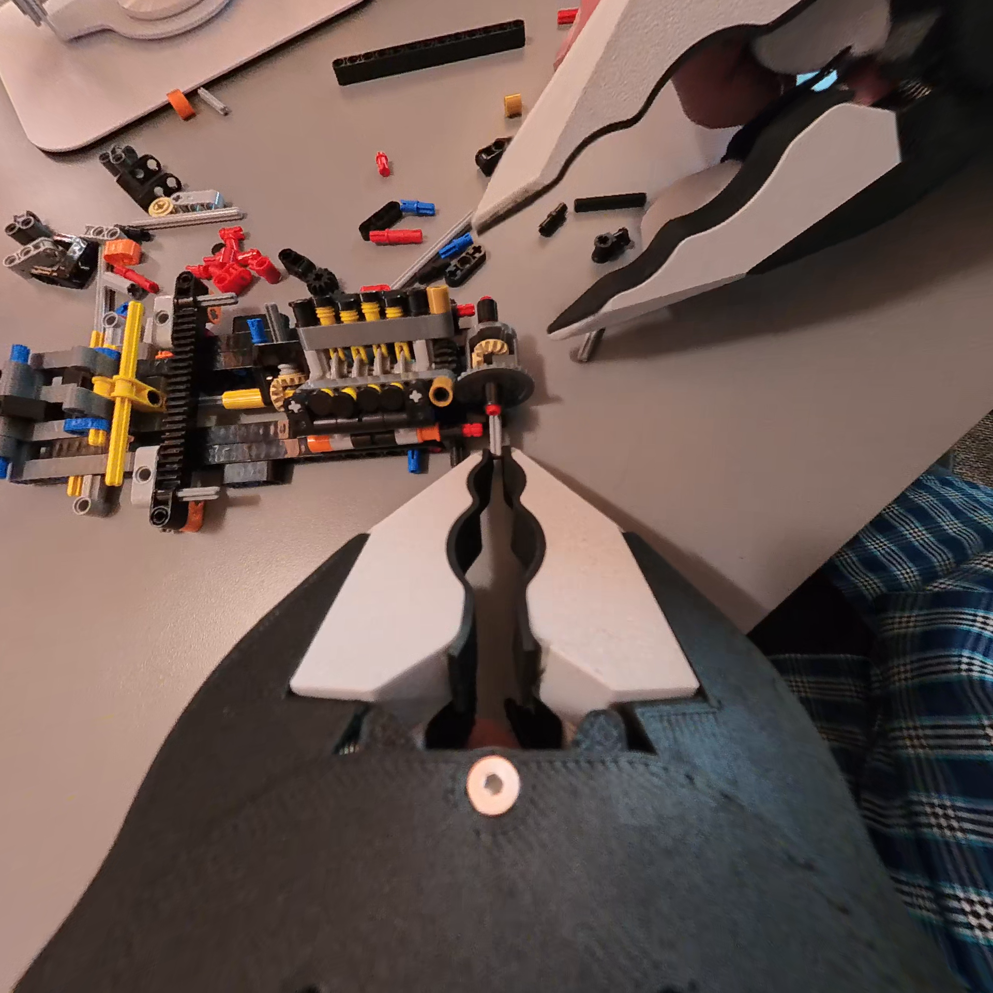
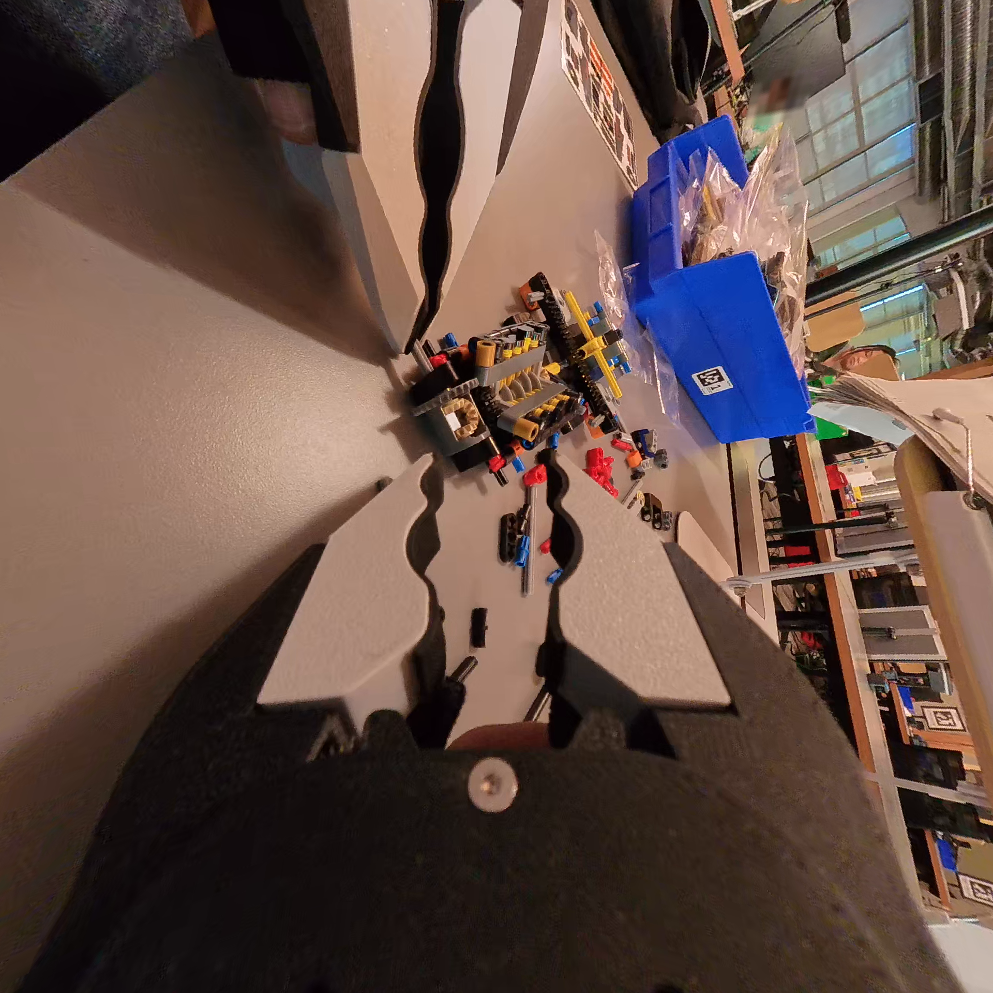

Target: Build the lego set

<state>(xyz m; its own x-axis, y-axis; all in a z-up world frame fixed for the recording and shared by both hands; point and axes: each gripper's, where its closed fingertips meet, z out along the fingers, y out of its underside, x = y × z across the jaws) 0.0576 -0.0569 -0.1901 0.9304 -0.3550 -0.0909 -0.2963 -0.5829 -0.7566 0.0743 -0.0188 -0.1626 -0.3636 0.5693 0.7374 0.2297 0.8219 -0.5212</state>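
Observation:
The half-built lego chassis (image 1: 322,387) lies on the grey table, with yellow pistons, a black gear rack and a differential gear (image 1: 491,371) at its right end. My left gripper (image 1: 497,457) is shut on a thin grey axle (image 1: 495,430) that runs into the differential. It shows at the top of the right wrist view (image 2: 416,344), tips at the model (image 2: 516,387). My right gripper (image 2: 491,467) is open and empty, close behind the model. A grey axle with a red bush (image 2: 529,526) lies on the table between its fingers. In the left wrist view it (image 1: 518,274) hovers at the upper right.
Loose pins, connectors and beams (image 1: 397,215) are scattered behind the model, with a long black beam (image 1: 430,51) farther back. A white stand base (image 1: 107,80) is at the far left. A blue bin (image 2: 720,344) with plastic bags stands beyond the model. A person's plaid clothing (image 1: 913,645) is at the table edge. Some 6 centimeters of space lies between my two pairs of fingers.

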